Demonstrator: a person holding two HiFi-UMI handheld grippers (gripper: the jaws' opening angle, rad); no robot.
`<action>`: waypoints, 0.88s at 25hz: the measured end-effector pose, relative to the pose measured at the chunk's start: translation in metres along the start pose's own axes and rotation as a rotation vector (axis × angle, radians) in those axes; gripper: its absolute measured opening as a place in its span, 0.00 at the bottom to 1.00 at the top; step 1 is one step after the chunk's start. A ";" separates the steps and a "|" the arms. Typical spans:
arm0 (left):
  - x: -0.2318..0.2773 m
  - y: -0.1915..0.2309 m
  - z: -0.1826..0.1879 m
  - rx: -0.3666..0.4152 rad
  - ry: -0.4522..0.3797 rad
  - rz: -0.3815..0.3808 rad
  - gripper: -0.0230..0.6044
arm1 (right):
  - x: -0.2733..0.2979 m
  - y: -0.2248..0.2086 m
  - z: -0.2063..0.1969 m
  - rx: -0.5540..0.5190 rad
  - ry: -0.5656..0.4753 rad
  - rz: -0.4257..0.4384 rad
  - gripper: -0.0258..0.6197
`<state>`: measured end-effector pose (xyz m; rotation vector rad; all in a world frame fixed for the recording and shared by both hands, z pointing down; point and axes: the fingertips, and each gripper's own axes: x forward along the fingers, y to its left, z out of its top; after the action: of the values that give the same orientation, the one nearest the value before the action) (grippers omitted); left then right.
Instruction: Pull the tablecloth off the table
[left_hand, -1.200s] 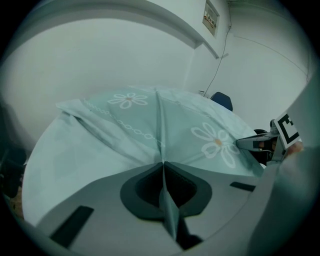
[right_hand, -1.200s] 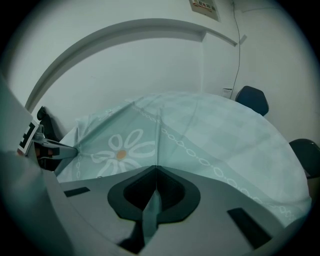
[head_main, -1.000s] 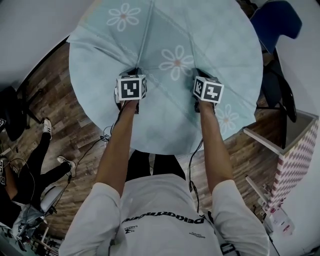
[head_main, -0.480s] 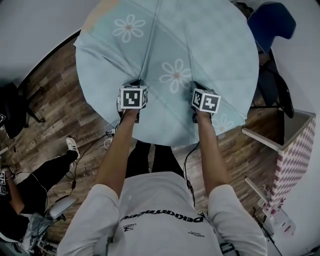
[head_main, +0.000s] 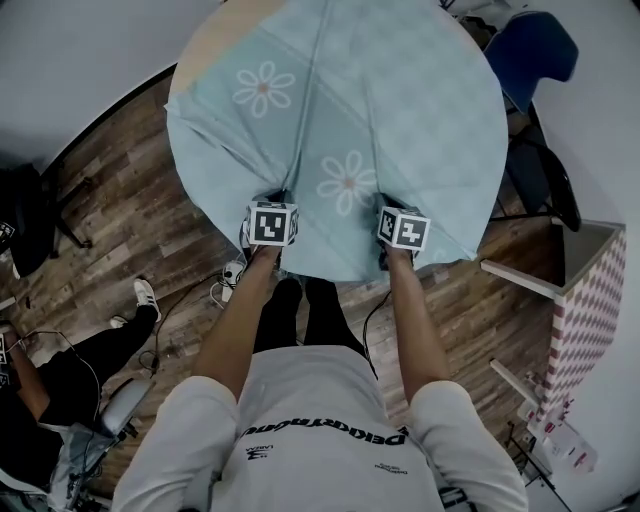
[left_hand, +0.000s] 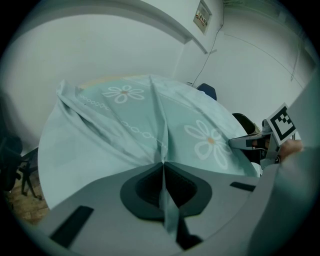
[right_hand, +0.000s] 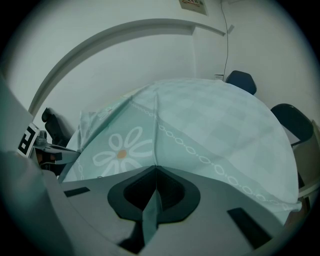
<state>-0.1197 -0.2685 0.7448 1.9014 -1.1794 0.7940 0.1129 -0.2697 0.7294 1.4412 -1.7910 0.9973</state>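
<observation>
left gripper (left_hand: 163, 169) and right gripper (right_hand: 155, 170) each clamp a pinched fold of the pale teal, daisy-printed fabric tablecloth (head_main: 400, 110).

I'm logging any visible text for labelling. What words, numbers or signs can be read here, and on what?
Shirt print: upside down to the camera and blurred, not readable.
Wall sign: too small to read.
Marker cubes: square black-and-white codes only, no words or numbers.

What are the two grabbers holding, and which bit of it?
Both hold the tablecloth. The left gripper and the right gripper are each shut on a pinched fold near the edge on the person's side.
</observation>
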 end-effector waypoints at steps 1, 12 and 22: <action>-0.001 -0.002 -0.005 -0.002 0.002 -0.003 0.06 | -0.003 0.000 -0.004 0.000 0.004 -0.002 0.09; -0.053 -0.031 -0.014 0.020 -0.111 0.001 0.06 | -0.051 0.016 -0.018 -0.019 -0.130 0.073 0.09; -0.123 -0.085 -0.054 0.002 -0.205 0.040 0.06 | -0.126 0.021 -0.058 -0.008 -0.209 0.167 0.09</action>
<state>-0.0953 -0.1426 0.6516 2.0034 -1.3440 0.6316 0.1194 -0.1543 0.6500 1.4541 -2.0931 0.9480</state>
